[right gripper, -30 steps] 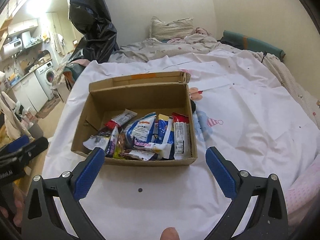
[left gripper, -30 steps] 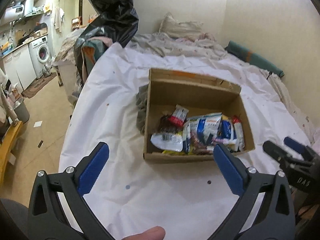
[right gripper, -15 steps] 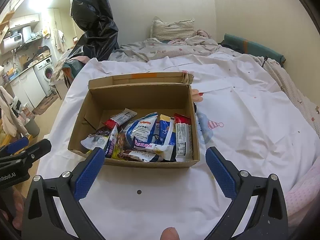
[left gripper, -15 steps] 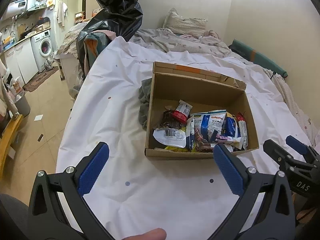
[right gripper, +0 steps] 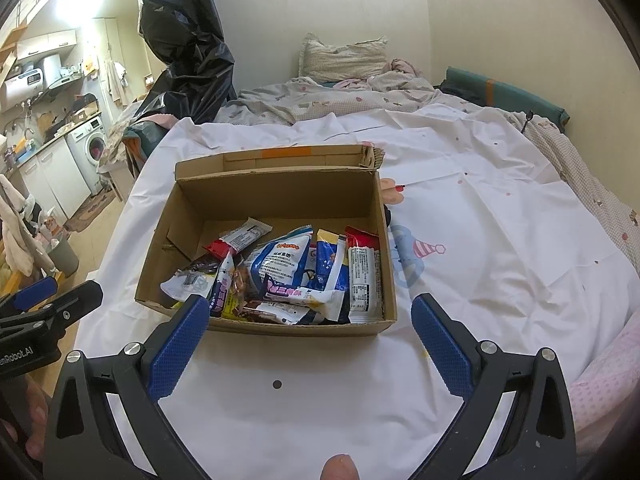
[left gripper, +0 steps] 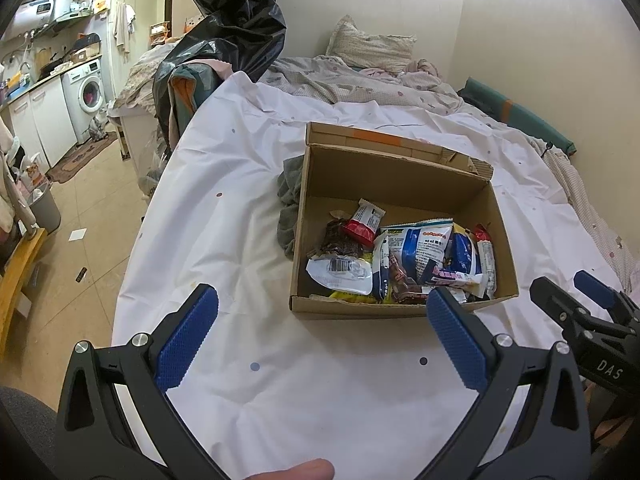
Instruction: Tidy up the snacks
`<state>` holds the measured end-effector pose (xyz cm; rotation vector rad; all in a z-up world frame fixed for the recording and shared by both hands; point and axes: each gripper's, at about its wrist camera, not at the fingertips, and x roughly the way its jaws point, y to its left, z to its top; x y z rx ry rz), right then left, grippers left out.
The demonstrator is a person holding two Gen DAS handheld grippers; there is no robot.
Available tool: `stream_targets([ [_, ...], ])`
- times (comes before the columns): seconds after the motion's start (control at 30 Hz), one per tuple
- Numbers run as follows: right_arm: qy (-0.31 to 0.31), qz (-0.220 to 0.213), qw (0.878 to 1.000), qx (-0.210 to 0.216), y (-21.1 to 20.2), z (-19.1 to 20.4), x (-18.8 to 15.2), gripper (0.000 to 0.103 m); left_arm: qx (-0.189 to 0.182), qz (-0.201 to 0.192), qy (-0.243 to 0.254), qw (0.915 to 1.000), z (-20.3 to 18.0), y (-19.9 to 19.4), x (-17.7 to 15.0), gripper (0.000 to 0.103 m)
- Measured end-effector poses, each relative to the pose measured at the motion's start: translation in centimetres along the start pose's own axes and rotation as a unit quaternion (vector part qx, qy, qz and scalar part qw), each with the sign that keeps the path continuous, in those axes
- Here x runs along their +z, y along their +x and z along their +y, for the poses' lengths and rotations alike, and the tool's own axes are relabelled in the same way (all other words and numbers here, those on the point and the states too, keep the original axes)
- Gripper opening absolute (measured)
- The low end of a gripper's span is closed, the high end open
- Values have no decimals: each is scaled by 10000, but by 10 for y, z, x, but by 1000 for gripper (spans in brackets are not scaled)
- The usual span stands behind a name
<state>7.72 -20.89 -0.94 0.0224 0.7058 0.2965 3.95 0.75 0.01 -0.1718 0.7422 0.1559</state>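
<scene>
Looking from the left side across, I am seeing the left gripper [left gripper: 322, 334] hovering over the white sheet [left gripper: 224, 240], its blue pads spread wide with nothing between them. It is sitting near the front edge of the cardboard box [left gripper: 400, 176] without touching it. A grey cloth [left gripper: 289, 200] is lying against the box's left wall. Inside the box, the snacks [left gripper: 404, 260] are piling up toward the front and right, while the back part of the floor is showing bare cardboard. From the right wrist view I am noting a white packet with a barcode [right gripper: 188, 282] at the left of the heap, a blue and white bag [right gripper: 284, 260] in the middle, and a long red-topped packet [right gripper: 362, 276] resting along the right wall. The right gripper [right gripper: 310, 338] is hanging just in front of the box, its pads also spread wide and holding nothing. A pillow [right gripper: 344, 58] is lying at the far end of the bed.
</scene>
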Motion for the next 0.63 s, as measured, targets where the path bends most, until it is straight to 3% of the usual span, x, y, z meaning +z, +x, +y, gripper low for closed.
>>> stream_targets([
  [0.63,0,4,10000,0,0,0,0,103,7,77,-41,10000,3,3,-3,103],
])
